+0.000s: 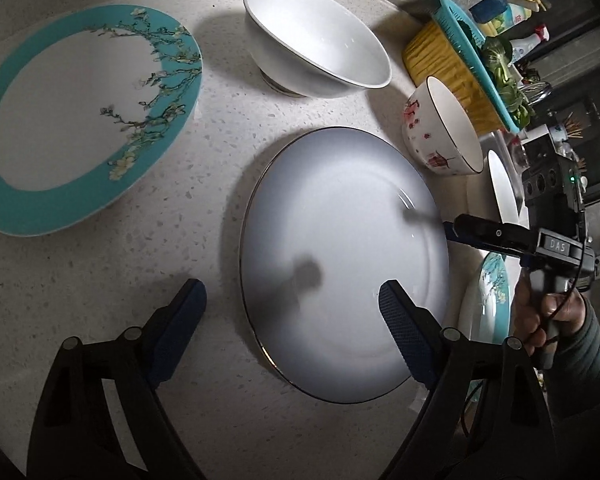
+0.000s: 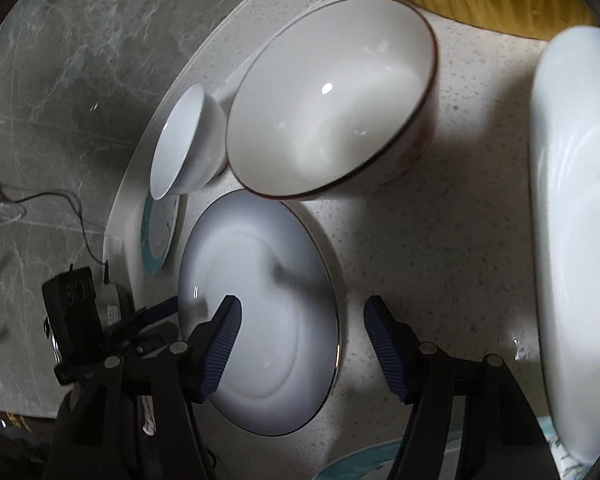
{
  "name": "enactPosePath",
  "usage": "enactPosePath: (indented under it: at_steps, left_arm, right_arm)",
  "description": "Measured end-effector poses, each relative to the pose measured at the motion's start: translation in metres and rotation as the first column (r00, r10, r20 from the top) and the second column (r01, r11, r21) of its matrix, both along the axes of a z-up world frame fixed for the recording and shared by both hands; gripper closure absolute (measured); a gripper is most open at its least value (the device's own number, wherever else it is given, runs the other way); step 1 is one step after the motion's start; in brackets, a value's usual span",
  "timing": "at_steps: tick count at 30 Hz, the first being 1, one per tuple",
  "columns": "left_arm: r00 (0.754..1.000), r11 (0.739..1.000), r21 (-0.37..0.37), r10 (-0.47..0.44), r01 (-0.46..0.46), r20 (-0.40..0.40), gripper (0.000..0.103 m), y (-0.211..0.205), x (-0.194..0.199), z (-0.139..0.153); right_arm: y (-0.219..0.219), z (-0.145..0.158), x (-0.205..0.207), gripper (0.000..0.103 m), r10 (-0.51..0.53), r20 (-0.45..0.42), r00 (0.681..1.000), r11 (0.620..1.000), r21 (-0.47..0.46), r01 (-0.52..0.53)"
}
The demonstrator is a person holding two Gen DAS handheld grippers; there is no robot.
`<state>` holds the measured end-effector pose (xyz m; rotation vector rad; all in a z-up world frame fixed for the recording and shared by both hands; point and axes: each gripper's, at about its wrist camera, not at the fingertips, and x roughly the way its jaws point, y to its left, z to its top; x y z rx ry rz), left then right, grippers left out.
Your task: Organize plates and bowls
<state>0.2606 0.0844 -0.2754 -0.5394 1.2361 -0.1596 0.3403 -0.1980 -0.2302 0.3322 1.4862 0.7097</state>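
A grey-white plate [image 1: 340, 208] with a thin gold rim lies flat on the speckled table [image 1: 80, 280]. My left gripper [image 1: 292, 296] is open and straddles the plate's near-left rim, one finger over the table and the other over the plate. My right gripper [image 2: 302, 308] is also open and straddles the opposite rim of the same plate [image 2: 268, 248]. Neither gripper's pads press on it. From the left wrist view, the right gripper [image 1: 452, 230] reaches in over the plate's right edge.
A teal-rimmed floral plate [image 1: 80, 120] lies at left, with a white bowl [image 1: 320, 40] behind. A pink-flowered bowl [image 1: 440, 128] stands close to the grey plate. A white dish [image 2: 572, 240], another teal plate [image 1: 492, 288] and a yellow basket [image 1: 440, 60] crowd the right.
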Motion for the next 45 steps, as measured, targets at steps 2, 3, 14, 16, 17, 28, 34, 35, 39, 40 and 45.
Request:
enactPosePath:
  at_steps: [2, 3, 14, 16, 17, 28, 34, 35, 39, 40, 45]
  left_arm:
    - [1.0, 1.0, -0.007, -0.012, 0.012, -0.001, 0.017, 0.003, -0.001, 0.0]
    - [1.0, 1.0, -0.007, -0.019, 0.019, -0.003, 0.019, 0.005, -0.004, 0.0]
    - [0.996, 0.986, -0.14, -0.09, 0.088, -0.009, 0.036, 0.011, -0.004, -0.003]
    - [0.996, 0.983, -0.161, -0.087, 0.084, -0.011, 0.036, 0.013, -0.003, -0.004]
    - [0.997, 0.982, -0.171, -0.079, 0.076, -0.013, 0.038, 0.016, -0.003, -0.005]
    - [0.998, 0.974, -0.221, -0.05, 0.042, -0.031, 0.051, 0.039, -0.009, -0.01]
    - [0.997, 0.979, -0.202, -0.003, -0.012, -0.074, 0.089, 0.061, -0.015, -0.019]
    - [0.997, 0.977, -0.214, 0.01, -0.027, -0.076, 0.09, 0.066, -0.016, -0.021]
    - [0.996, 0.978, -0.206, 0.021, -0.037, -0.083, 0.09, 0.068, -0.018, -0.02]
    - [0.996, 0.978, -0.204, 0.017, -0.034, -0.084, 0.09, 0.069, -0.018, -0.02]
    - [0.996, 0.981, -0.191, 0.0, -0.017, -0.089, 0.09, 0.067, -0.017, -0.017]
  right_arm:
    - [0.002, 0.002, 0.0, 0.037, 0.025, 0.014, 1.0, 1.0, -0.019, -0.025]
    - [0.003, 0.002, 0.0, 0.04, 0.035, 0.017, 0.999, 0.999, -0.034, -0.034]
    - [0.008, -0.005, -0.001, 0.044, 0.104, -0.03, 0.994, 0.994, 0.041, -0.102]
    - [0.006, -0.007, 0.002, 0.045, 0.103, -0.049, 0.993, 0.993, 0.056, -0.1]
    - [0.007, -0.007, 0.003, 0.046, 0.104, -0.054, 0.993, 0.993, 0.06, -0.101]
    - [0.012, -0.007, 0.006, 0.045, 0.161, -0.051, 0.986, 0.986, 0.042, -0.159]
    - [0.012, -0.007, 0.008, 0.059, 0.174, -0.058, 0.983, 0.985, 0.004, -0.174]
    - [0.01, -0.008, 0.008, 0.074, 0.169, -0.054, 0.984, 0.985, -0.018, -0.171]
    - [0.006, -0.009, 0.01, 0.086, 0.136, -0.06, 0.989, 0.988, -0.065, -0.14]
    - [0.006, -0.009, 0.011, 0.086, 0.129, -0.059, 0.99, 0.989, -0.067, -0.133]
    - [0.01, -0.007, 0.01, 0.086, 0.142, -0.054, 0.988, 0.985, -0.088, -0.146]
